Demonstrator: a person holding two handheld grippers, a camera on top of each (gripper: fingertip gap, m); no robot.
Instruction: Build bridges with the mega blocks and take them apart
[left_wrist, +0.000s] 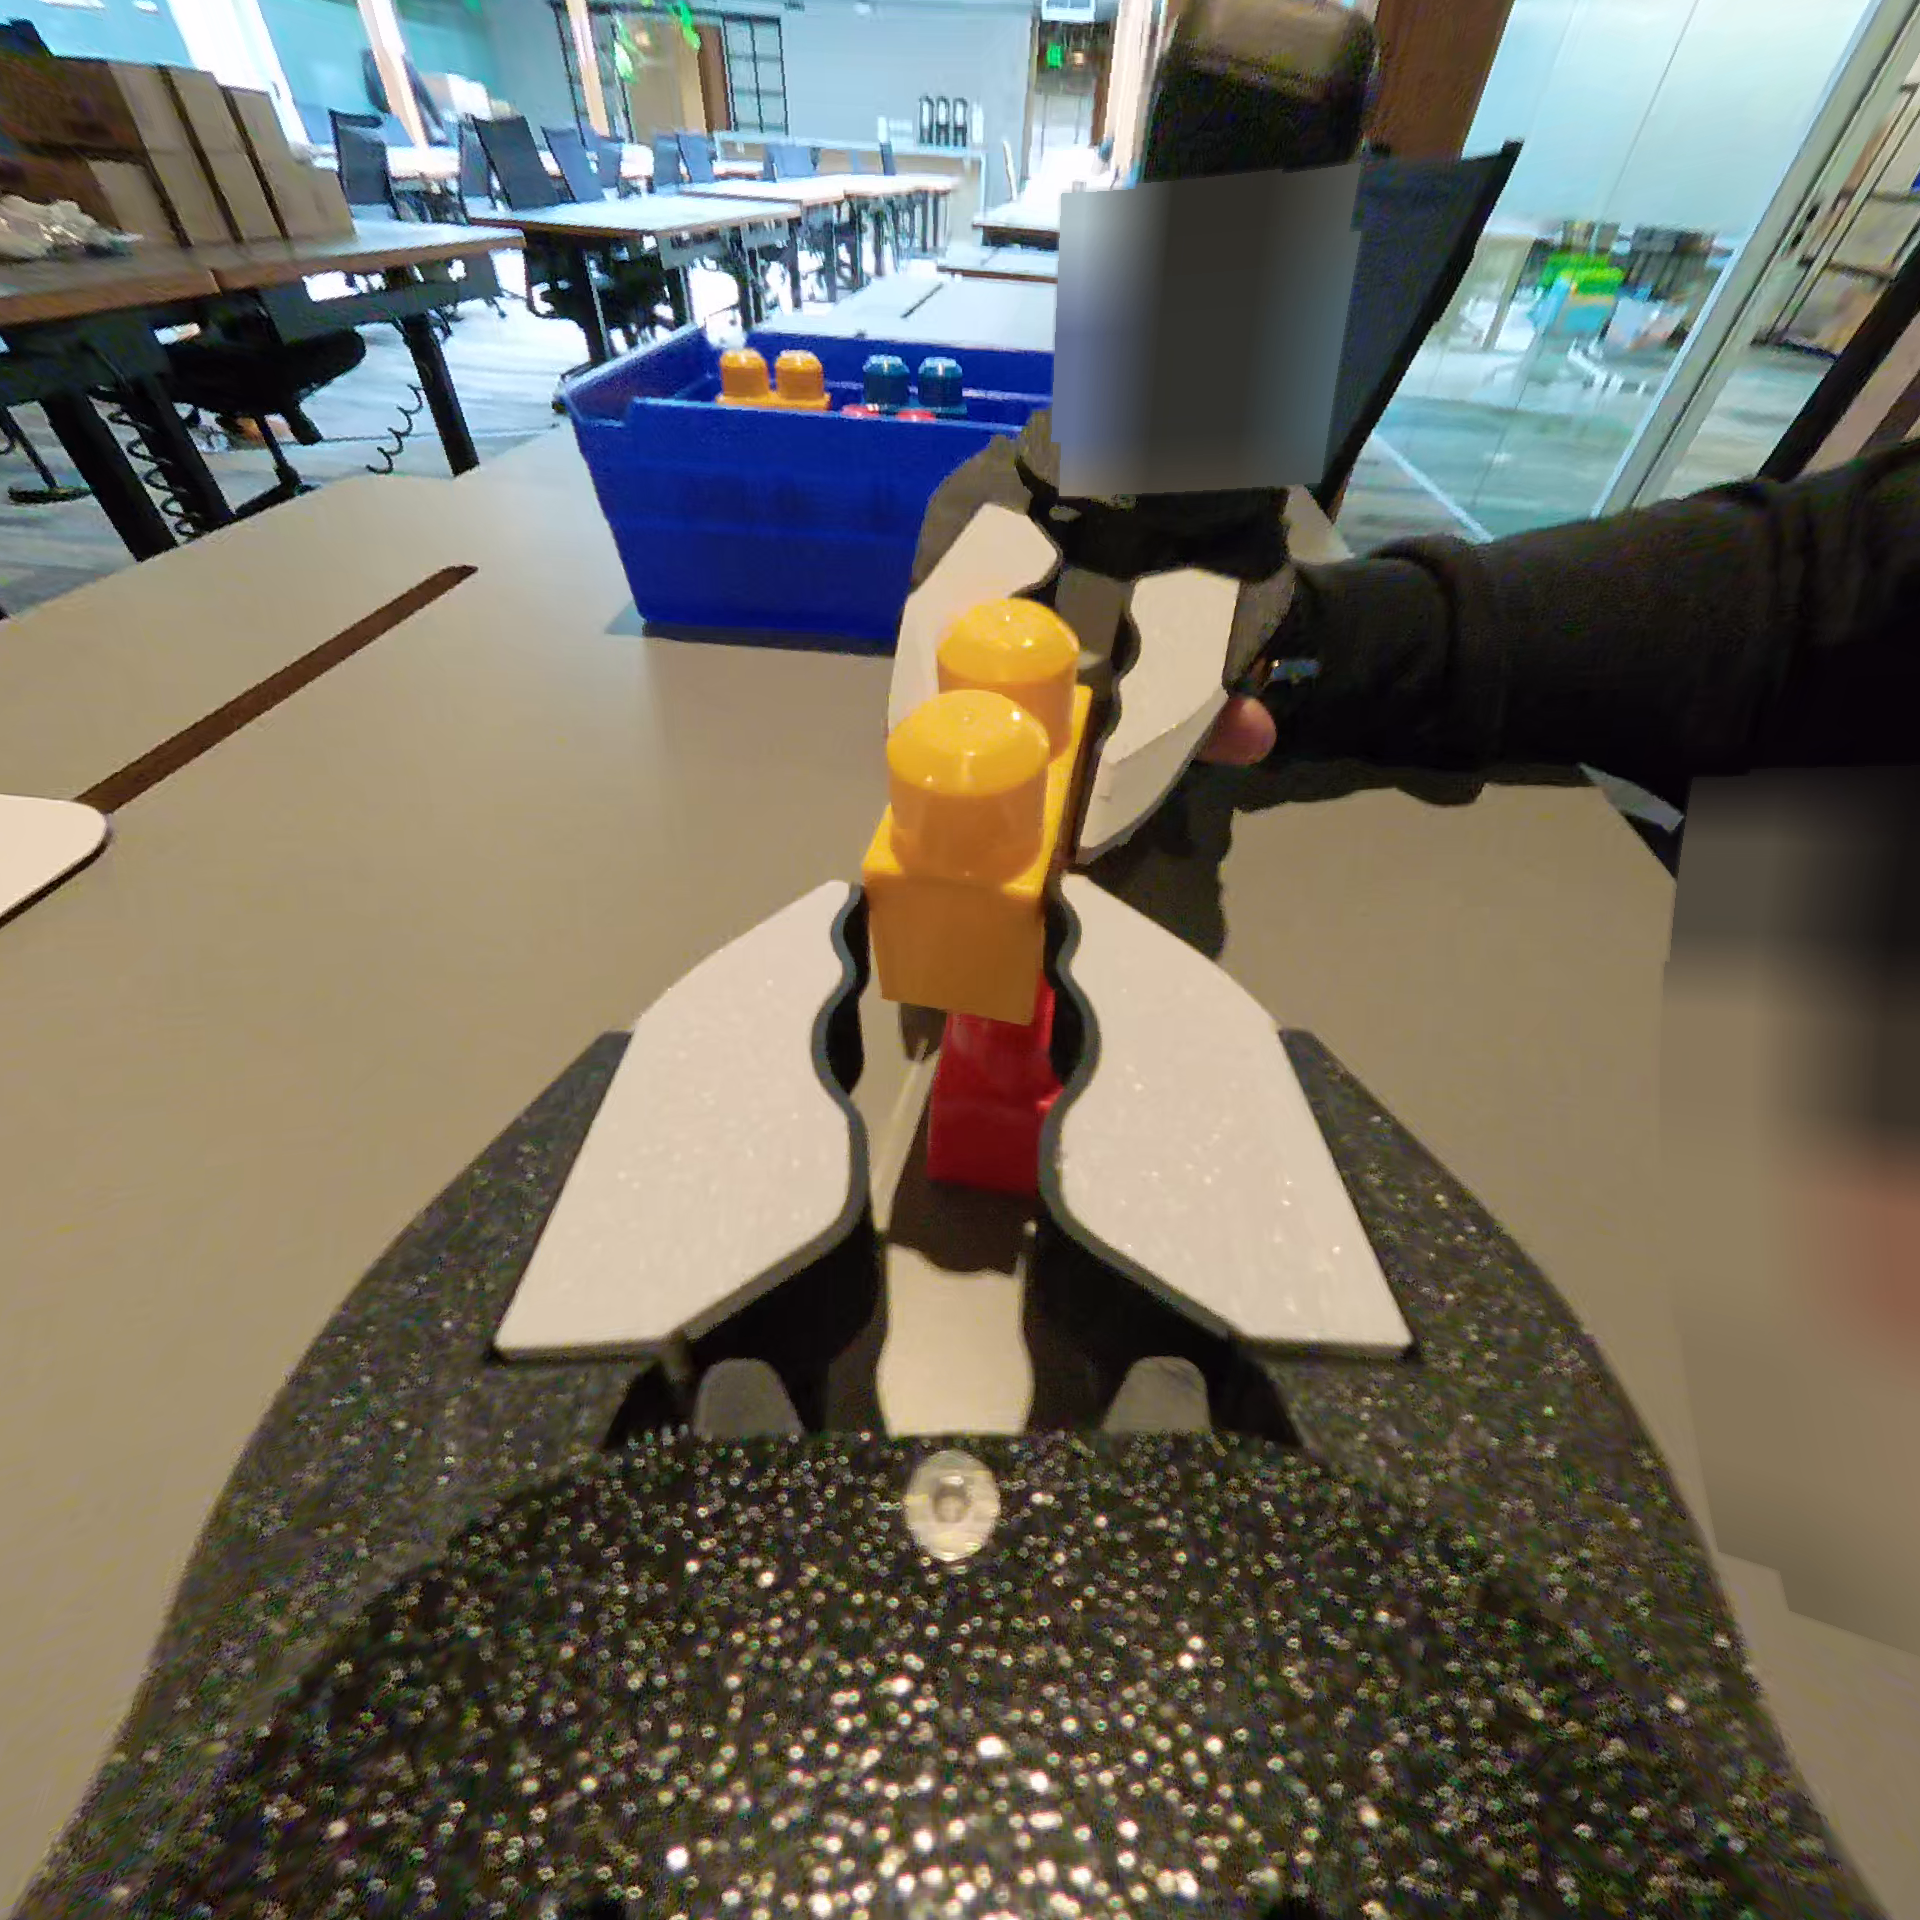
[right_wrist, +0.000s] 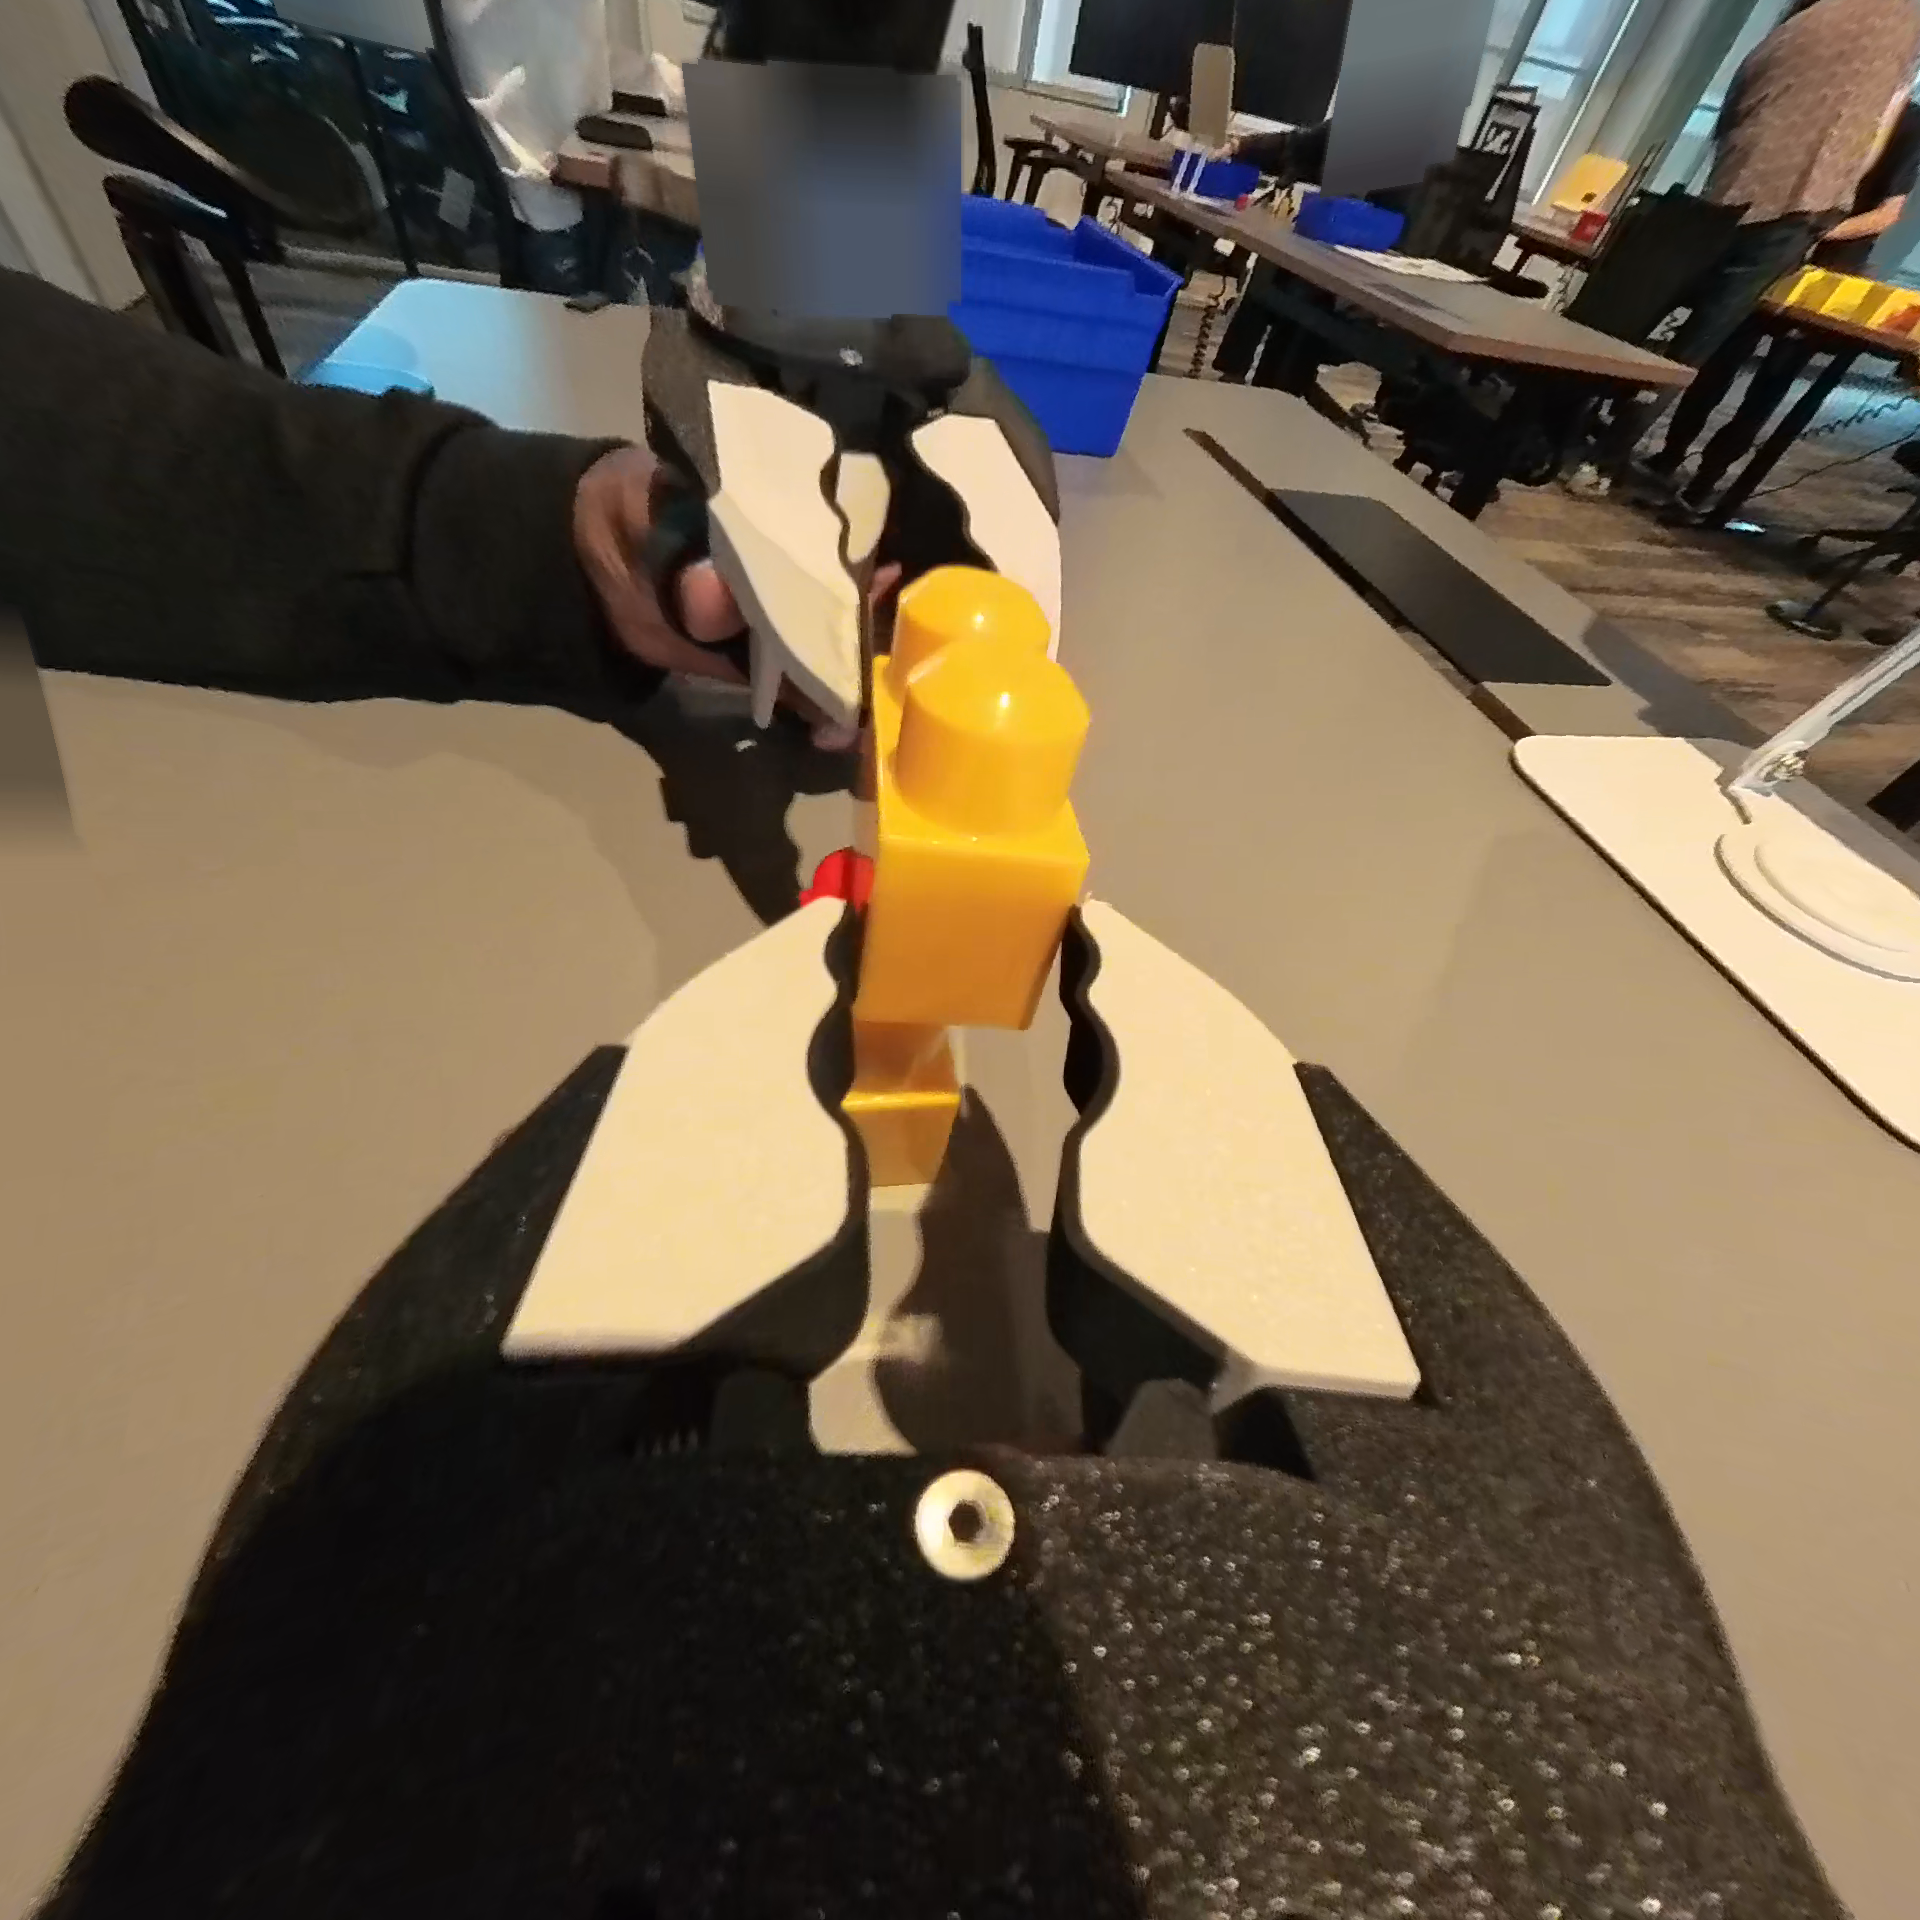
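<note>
Two grippers meet on one bridge, head-on. Nearest in the left wrist view, the left gripper (left_wrist: 956, 935) has its white fingers (left_wrist: 727, 1101) closed to block width, pinching the near end of the yellow span block (left_wrist: 961, 914), which sits dead ahead at twelve o'clock with its long axis running straight away from the camera. Under that end stands the red pillar block (left_wrist: 987, 1112), between the finger roots, resting on the grey table (left_wrist: 364, 935).

Farther out along the span, the right gripper (left_wrist: 1081, 821) comes in from one o'clock; its tips flank the far end. From its own view the right gripper (right_wrist: 961, 925) brackets the yellow span block (right_wrist: 961, 904), left pad touching, right pad close against the side (contact there is hard to confirm), so I read it as gripping. A yellow pillar block (right_wrist: 899, 1122) stands below, slightly toward seven o'clock.

Both hands sit equally near, one at each end. My judgement: the span is either being pressed home or about to lift, and the axis between the opposing grippers decides it.

Beyond, at eleven o'clock in the left view, the blue bin (left_wrist: 790, 499) holds spare blocks.
</note>
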